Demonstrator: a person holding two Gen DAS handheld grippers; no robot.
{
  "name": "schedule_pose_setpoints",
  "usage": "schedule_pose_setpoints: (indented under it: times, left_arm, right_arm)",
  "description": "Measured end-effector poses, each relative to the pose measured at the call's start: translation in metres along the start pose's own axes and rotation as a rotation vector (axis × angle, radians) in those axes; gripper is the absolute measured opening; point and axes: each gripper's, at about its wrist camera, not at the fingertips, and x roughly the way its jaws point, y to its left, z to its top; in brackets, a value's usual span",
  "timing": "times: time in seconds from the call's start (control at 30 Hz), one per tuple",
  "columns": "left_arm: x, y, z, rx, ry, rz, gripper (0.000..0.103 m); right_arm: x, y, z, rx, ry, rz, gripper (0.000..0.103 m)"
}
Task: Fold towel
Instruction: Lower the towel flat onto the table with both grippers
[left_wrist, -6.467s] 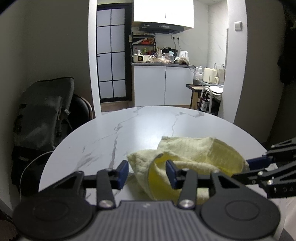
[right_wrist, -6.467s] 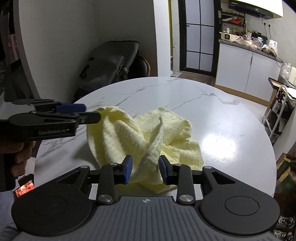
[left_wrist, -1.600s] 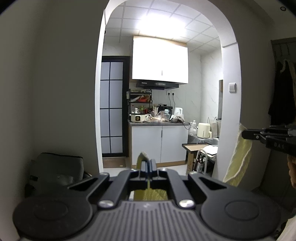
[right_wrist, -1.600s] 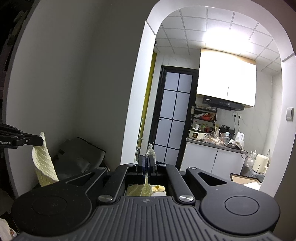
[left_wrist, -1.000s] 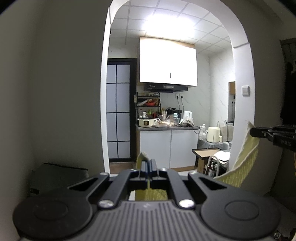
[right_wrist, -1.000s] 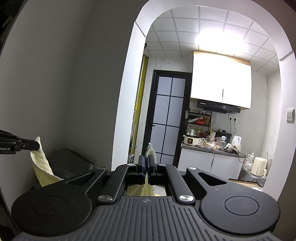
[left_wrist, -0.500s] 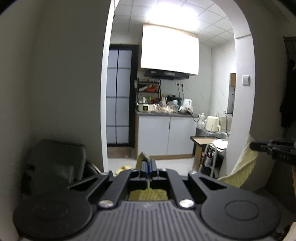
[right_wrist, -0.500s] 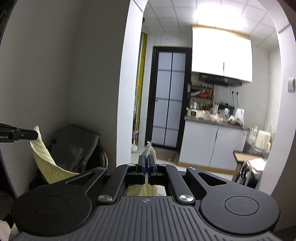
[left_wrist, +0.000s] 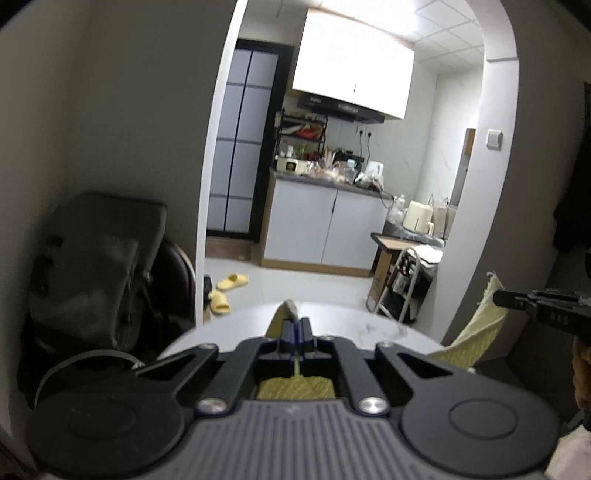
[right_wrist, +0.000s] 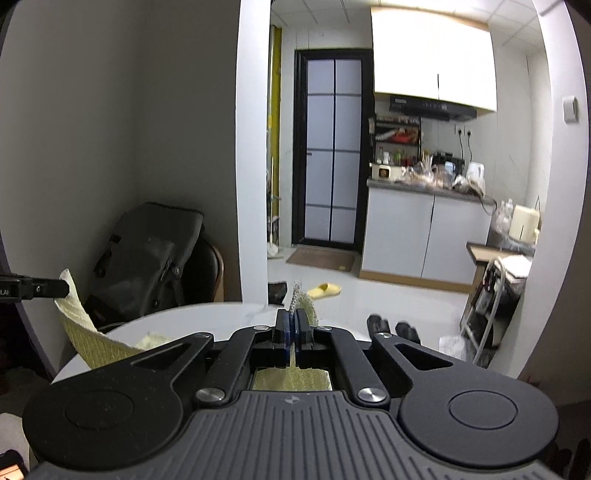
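Count: one towel (left_wrist: 476, 339), two tools, one bench (right_wrist: 207, 314), two slippers (left_wrist: 225, 291) on the floor.
Left tool (left_wrist: 295, 328): fingers pressed together, pinching a towel corner that pokes up past the tips.
Right tool (right_wrist: 293, 330): likewise pressed together on another frayed corner.
Towel place: hung in the air between the two tools, above the near part of the bench, its lower part sagging to the benchtop.
Change: half a second ago both views looked level across the room; now they tip downward and the round bench edge has come into sight.
Axis: long edge runs side to side, from one tool to the other; cloth hangs downward.
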Motion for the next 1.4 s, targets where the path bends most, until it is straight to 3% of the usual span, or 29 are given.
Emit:
schedule_pose_setpoints:
  times: [0.57, 1.4]
  left_arm:
    - [-0.013, 0.02, -0.069, -0.152, 0.108, -0.007, 0.002]
    - [-0.036, 0.029, -0.145, -0.255, 0.248, -0.007, 0.003]
  right_arm:
    - [-0.008, -0.001, -0.081, 0.118, 0.167, 0.002, 0.003]
    - [-0.034, 0.0, -0.145, 0.207, 0.286, -0.048, 0.003]
